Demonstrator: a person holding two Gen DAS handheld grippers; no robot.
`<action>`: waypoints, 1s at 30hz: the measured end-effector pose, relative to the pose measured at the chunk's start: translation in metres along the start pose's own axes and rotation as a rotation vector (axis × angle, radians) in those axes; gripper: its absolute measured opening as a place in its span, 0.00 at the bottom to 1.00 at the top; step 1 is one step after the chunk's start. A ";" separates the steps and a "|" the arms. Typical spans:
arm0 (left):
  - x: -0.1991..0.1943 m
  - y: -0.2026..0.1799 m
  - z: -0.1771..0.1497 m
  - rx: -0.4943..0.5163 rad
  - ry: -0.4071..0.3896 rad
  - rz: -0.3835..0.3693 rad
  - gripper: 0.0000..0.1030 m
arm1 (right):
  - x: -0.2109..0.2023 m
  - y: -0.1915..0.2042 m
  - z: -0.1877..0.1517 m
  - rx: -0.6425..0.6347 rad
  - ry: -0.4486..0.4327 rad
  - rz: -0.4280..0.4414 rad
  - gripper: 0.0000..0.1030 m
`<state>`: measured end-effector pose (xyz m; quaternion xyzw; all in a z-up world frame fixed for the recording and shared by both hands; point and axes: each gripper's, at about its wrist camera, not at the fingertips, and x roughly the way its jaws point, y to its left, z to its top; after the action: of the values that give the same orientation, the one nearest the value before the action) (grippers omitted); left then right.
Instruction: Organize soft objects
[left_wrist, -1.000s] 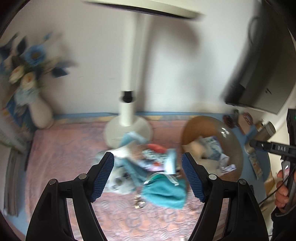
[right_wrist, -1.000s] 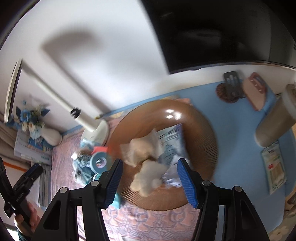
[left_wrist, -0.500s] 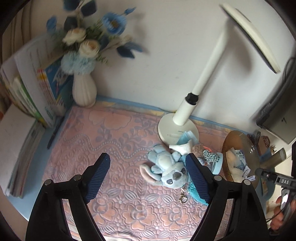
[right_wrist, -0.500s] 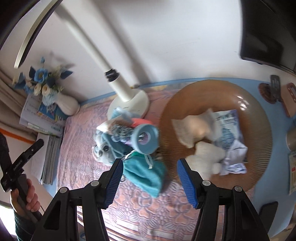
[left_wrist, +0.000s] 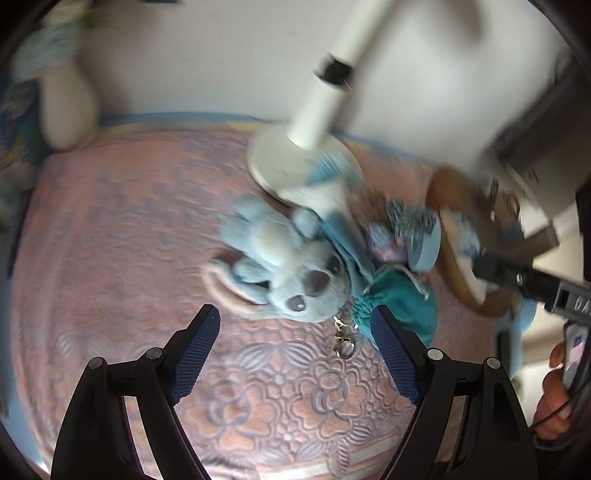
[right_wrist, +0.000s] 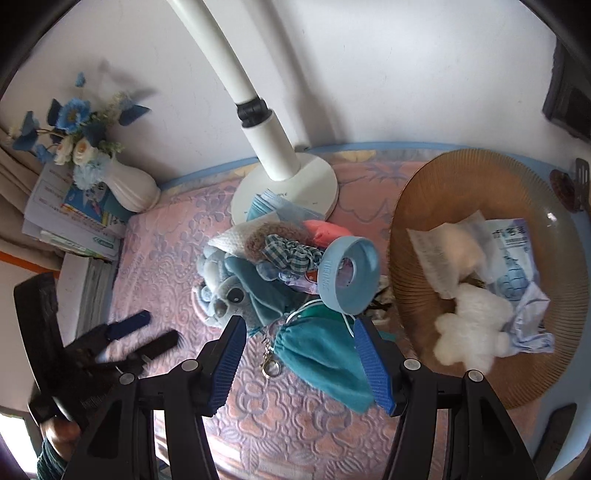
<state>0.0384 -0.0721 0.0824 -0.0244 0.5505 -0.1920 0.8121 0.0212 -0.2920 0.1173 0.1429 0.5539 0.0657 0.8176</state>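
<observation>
Pink floral-embossed mat; lt-blue plush toy; teal drawstring pouch; blue-wht gingham scrunchie; amber ribbed bowl w/ wht fluffy toy; wht lamp base.

Soft, even daylight, fairly bright. The left wrist view is smeared by motion blur, worst at the lamp; the right wrist view is sharp. Fisheye bending and dark corners frame both.

Fuzzy plush toy, velvety pouch, embossed mat
</observation>
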 end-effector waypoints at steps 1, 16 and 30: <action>0.008 -0.004 0.001 0.021 0.010 0.011 0.80 | 0.008 -0.002 0.001 0.016 0.006 0.002 0.57; 0.084 -0.031 0.016 0.124 0.084 0.031 0.80 | 0.069 -0.011 0.023 0.079 0.008 -0.080 0.29; 0.033 0.011 -0.014 0.140 0.038 -0.043 0.61 | 0.009 0.003 -0.014 -0.059 -0.136 -0.034 0.15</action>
<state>0.0395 -0.0712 0.0450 0.0242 0.5503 -0.2479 0.7969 0.0122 -0.2841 0.1056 0.1136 0.4972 0.0582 0.8582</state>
